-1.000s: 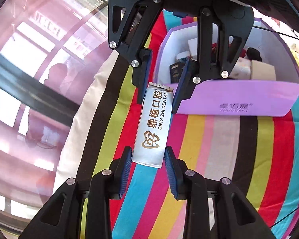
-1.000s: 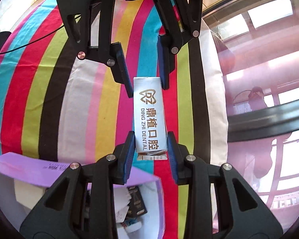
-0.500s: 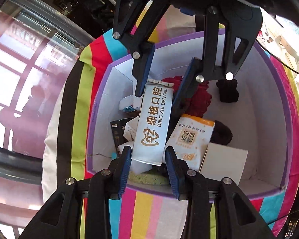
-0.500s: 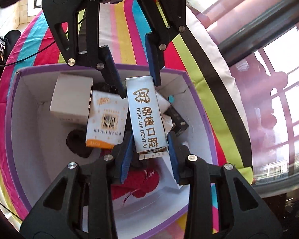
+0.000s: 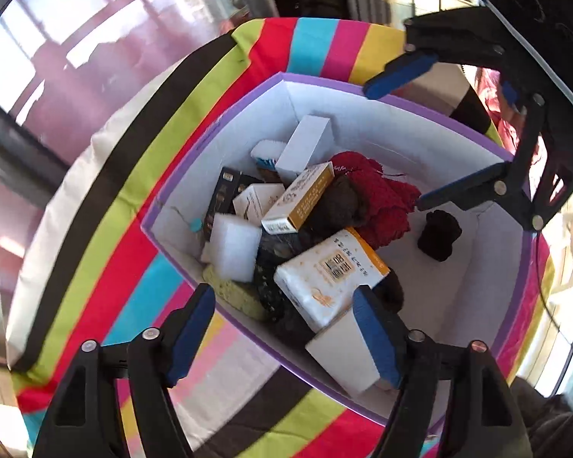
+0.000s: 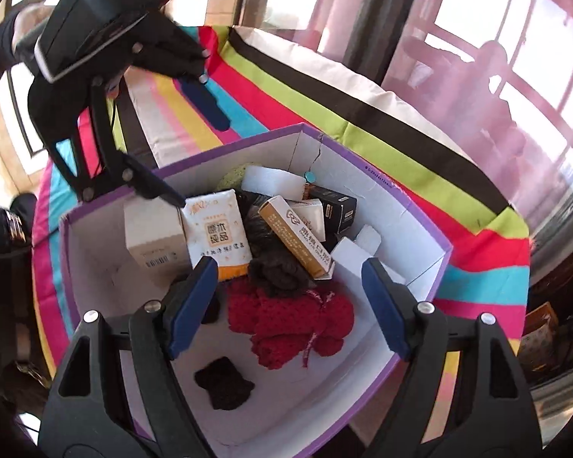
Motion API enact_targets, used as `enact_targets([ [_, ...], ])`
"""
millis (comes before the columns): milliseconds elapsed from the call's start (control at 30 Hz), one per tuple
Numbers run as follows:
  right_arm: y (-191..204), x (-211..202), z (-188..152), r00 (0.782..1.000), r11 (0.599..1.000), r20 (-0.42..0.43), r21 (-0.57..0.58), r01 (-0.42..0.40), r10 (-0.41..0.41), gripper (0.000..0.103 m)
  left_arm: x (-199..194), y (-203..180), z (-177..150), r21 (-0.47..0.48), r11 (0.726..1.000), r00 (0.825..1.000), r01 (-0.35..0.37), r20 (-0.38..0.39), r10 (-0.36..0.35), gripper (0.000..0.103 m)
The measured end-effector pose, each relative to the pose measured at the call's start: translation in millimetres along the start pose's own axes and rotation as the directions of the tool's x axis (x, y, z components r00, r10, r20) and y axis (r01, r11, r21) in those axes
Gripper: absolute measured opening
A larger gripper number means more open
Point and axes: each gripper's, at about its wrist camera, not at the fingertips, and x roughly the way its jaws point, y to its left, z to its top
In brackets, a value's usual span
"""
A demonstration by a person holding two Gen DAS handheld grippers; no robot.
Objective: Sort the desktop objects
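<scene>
1. We see the tabletop (image 5: pixel 107 252) under a cloth of bright stripes: red, green, blue, pink, yellow, black and white.
2. On it stands the purple box (image 5: pixel 210 129) with white inner walls, open at the top and holding many small things.
3. In the box a red knitted piece (image 6: pixel 286 316) lies at the near side in the right wrist view, with a dark brown woolly piece (image 6: pixel 275 271) touching its far edge.
4. A white tissue pack with orange edge (image 5: pixel 332 271) lies tilted on the pile, beside a plain white carton (image 6: pixel 152 236).
5. The dental box (image 5: pixel 298 198), white with gold sides, lies tilted on top of the pile in the middle of the box, free of both tongs.
6. A white sponge block (image 5: pixel 235 246) and a black box (image 6: pixel 334 204) lie beside it.
7. The left tongs (image 5: pixel 286 328) have just been opening; their jaws stand wide over the near rim, with nothing held.
8. The right tongs (image 6: pixel 286 305) have also just been opening; they stand wide above the red piece and grip nothing.
</scene>
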Motion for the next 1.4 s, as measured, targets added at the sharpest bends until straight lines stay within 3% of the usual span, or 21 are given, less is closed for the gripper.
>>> enact_targets([
  [67, 1, -4, -4, 0.999, 0.994, 0.008, 0.103, 0.04, -0.041, 0.083, -4, -6, -12, -0.055, 0.998, 1.0, -0.019, 0.012, 0.02, 0.085],
  [133, 3, -3, -9, 0.99, 0.97, -0.023, 0.197, 0.14, -0.138, 0.083, -9, -18, -27, -0.081, 0.996, 0.997, -0.037, 0.071, 0.043, 0.085],
  [267, 12, -8, -19, 0.967, 0.87, -0.102, 0.421, 0.255, -0.234, 0.09, -6, -35, -47, -0.134, 0.99, 0.986, -0.045, 0.156, 0.066, 0.09],
  [367, 29, -18, -21, 0.957, 0.844, -0.036, 0.463, 0.27, -0.286, 0.097, -9, -50, -53, -0.178, 0.98, 0.979, -0.09, 0.167, 0.12, 0.093],
  [433, 33, -21, -23, 0.937, 0.818, 0.012, 0.492, 0.298, -0.349, 0.102, -12, -59, -53, -0.2, 0.973, 0.973, -0.117, 0.175, 0.153, 0.096],
  [500, 33, -25, -27, 0.923, 0.796, 0.046, 0.523, 0.304, -0.382, 0.102, -12, -65, -51, -0.235, 0.967, 0.972, -0.102, 0.182, 0.147, 0.099],
  [600, 25, -26, -33, 0.904, 0.766, 0.082, 0.566, 0.304, -0.419, 0.102, -11, -77, -46, -0.25, 0.958, 0.955, -0.14, 0.222, 0.197, 0.101],
  [700, 15, -20, -38, 0.905, 0.741, 0.085, 0.609, 0.283, -0.416, 0.102, -5, -77, -42, -0.296, 0.943, 0.951, -0.151, 0.217, 0.221, 0.102],
  [833, 10, -13, -39, 0.897, 0.716, 0.072, 0.631, 0.297, -0.436, 0.102, 8, -72, -36, -0.335, 0.935, 0.963, -0.116, 0.191, 0.189, 0.103],
  [1033, 8, -15, -44, 0.897, 0.699, 0.102, 0.667, 0.258, -0.429, 0.102, 24, -74, -31, -0.348, 0.928, 0.969, -0.136, 0.147, 0.197, 0.103],
  [1167, 8, -17, -46, 0.898, 0.702, 0.115, 0.669, 0.246, -0.425, 0.102, 26, -78, -32, -0.345, 0.923, 0.964, -0.171, 0.134, 0.229, 0.103],
  [1400, 9, -20, -49, 0.892, 0.697, 0.129, 0.675, 0.241, -0.434, 0.102, 27, -73, -35, -0.377, 0.915, 0.967, -0.143, 0.143, 0.21, 0.103],
])
